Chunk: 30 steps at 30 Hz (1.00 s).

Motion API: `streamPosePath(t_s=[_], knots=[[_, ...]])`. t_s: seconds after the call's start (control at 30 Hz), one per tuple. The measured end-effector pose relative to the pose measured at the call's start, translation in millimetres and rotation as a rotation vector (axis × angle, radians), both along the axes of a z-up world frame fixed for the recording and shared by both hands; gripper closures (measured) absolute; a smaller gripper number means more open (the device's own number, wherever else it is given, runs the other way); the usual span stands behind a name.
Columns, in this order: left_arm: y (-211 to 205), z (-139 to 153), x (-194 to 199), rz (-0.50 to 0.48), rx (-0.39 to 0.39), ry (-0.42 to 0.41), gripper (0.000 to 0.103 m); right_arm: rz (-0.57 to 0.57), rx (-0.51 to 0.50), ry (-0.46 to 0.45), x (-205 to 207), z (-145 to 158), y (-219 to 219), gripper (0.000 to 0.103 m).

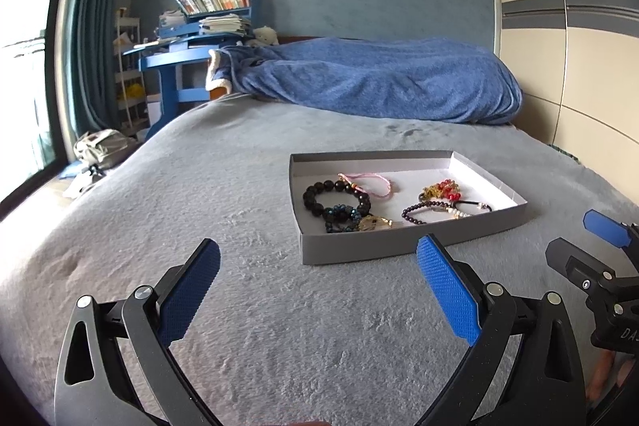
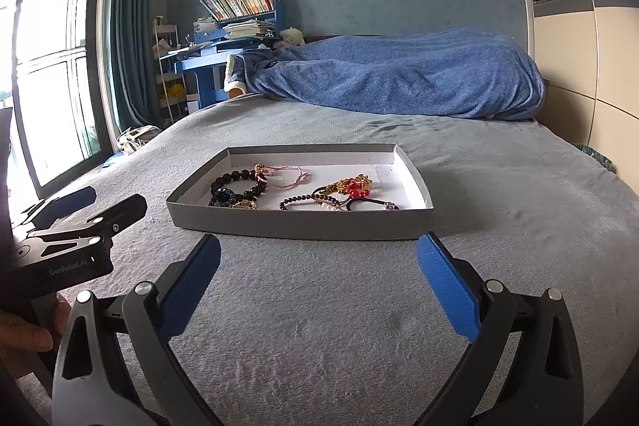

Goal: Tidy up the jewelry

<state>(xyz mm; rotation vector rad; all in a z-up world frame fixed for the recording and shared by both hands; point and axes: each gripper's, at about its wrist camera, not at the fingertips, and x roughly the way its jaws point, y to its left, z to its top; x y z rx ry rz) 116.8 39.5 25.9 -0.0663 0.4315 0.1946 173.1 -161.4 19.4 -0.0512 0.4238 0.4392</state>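
From the left wrist: left gripper (image 1: pixel 318 264) spread wide, both blue pads (image 1: pixel 447 292) clear of everything, hovering over the grey bedspread (image 1: pixel 199 186) with nothing between them. At one o'clock from the claw, a shallow grey box (image 1: pixel 399 246) resting on the bedspread, white inside. In the box's left half, a black bead bracelet (image 1: pixel 319 192), a dark blue bead bracelet (image 1: pixel 339 216) touching it at the near side, a gold-coloured piece (image 1: pixel 373 223) just beside that, and a pink cord bracelet (image 1: pixel 367 182) toward the far wall. In the right half, a red and gold cluster (image 1: pixel 441 189), a dark purple bead bracelet (image 1: pixel 419 212) and a black cord bracelet (image 1: pixel 475 205), all close together. At three o'clock, the right gripper (image 1: pixel 587 250) entering at the frame edge, only one blue pad visible. At twelve o'clock, a rumpled blue blanket (image 1: pixel 379 82); at eleven o'clock, a blue desk (image 1: pixel 175 58) stacked with books. From the right wrist: right gripper (image 2: pixel 318 262) likewise wide open and empty, above the bedspread. Grey box (image 2: pixel 299 224) dead ahead at twelve o'clock, just beyond the pad tips, bracelets lying inside. At nine o'clock, the left gripper (image 2: pixel 86 204), with a hand (image 2: pixel 28 330) at the lower left edge. Blanket at twelve o'clock beyond, window (image 2: pixel 52 66) and curtain (image 2: pixel 127 18) at ten.
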Motion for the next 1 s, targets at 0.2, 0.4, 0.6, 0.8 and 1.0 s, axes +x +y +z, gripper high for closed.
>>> streamPosePath(t_s=[0.2, 0.4, 0.6, 0.8, 1.0], knots=[[-0.5, -0.8, 1.2, -0.001, 0.001, 0.002, 0.005, 0.002, 0.0, 0.0, 0.4, -0.9, 1.6, 0.006], [-1.4, -1.7, 2.5, -0.013, 0.005, 0.006, 0.005, 0.003, 0.0, 0.001, -0.4, -1.8, 2.6, 0.006], [-1.5, -2.1, 3.4, -0.013, 0.005, 0.008, 0.005, 0.003, 0.0, 0.002, -0.7, -2.1, 2.6, 0.006], [-1.2, -2.8, 3.3, -0.013, 0.005, 0.012, 0.005, 0.003, 0.002, 0.005, -1.3, -3.5, 3.1, 0.006], [-1.1, -2.7, 3.3, -0.014, 0.004, 0.011, 0.005, 0.003, 0.002, 0.007, -1.7, -4.0, 3.5, 0.006]])
